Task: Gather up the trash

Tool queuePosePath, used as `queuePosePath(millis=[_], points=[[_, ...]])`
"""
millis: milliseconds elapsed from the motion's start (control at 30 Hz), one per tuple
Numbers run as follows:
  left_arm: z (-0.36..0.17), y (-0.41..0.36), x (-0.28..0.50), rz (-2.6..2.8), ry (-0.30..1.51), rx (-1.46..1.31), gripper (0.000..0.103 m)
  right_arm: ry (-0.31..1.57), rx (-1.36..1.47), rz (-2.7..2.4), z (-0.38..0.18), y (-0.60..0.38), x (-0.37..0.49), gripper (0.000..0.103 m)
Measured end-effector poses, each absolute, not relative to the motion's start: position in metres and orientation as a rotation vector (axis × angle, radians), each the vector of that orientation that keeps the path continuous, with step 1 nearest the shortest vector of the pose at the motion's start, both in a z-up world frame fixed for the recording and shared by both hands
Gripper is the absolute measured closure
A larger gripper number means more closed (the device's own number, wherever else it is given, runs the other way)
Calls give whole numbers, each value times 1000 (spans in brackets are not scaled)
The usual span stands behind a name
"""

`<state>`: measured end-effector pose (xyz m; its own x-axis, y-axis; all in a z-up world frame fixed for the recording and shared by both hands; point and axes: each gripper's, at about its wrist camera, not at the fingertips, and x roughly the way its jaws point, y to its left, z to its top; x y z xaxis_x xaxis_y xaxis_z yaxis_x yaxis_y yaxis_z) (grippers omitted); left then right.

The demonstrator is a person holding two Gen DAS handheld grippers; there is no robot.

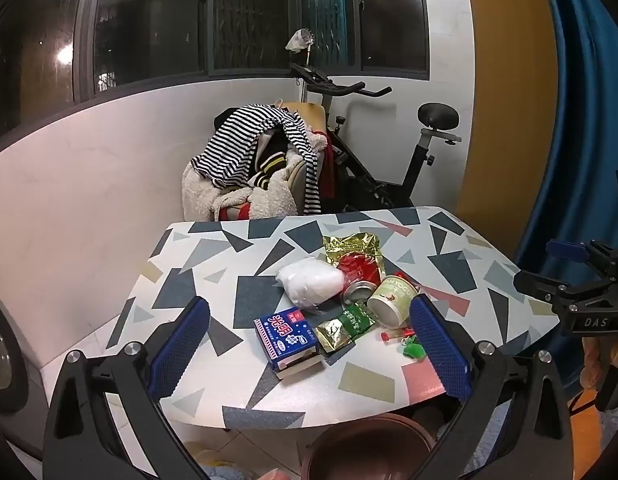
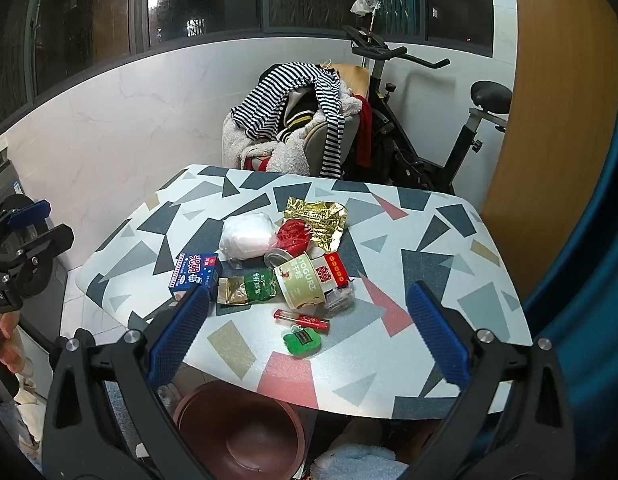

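Note:
A pile of trash lies on the patterned table (image 1: 213, 292) (image 2: 449, 264): a blue box (image 1: 287, 336) (image 2: 195, 276), a white wad (image 1: 311, 282) (image 2: 247, 236), a gold and red wrapper (image 1: 355, 254) (image 2: 315, 220), a yogurt cup (image 1: 391, 300) (image 2: 301, 284), a green sachet (image 1: 345, 326) (image 2: 249, 286), a metal can (image 1: 357, 291), a red tube (image 2: 301, 319) and a green tag (image 2: 302, 342). A brown bin (image 1: 369, 456) (image 2: 241, 436) stands on the floor under the near edge. My left gripper (image 1: 309, 344) and right gripper (image 2: 309, 332) are open and empty, above the near edge.
A chair heaped with striped and fleecy clothes (image 1: 261, 160) (image 2: 297, 124) stands behind the table, with an exercise bike (image 1: 389, 152) (image 2: 429, 120) beside it. A blue curtain (image 1: 581, 120) hangs at the right. A white wall is at the left.

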<state>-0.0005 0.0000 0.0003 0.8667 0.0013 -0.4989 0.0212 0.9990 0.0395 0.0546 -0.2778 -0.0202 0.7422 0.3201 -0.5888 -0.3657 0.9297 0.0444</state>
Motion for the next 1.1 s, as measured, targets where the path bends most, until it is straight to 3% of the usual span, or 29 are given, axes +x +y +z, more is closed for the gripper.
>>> queuePosePath(millis=[1100], points=[[5,-2,-1,-6,526,52,5,632,-76,374,-15,-277,57,5]])
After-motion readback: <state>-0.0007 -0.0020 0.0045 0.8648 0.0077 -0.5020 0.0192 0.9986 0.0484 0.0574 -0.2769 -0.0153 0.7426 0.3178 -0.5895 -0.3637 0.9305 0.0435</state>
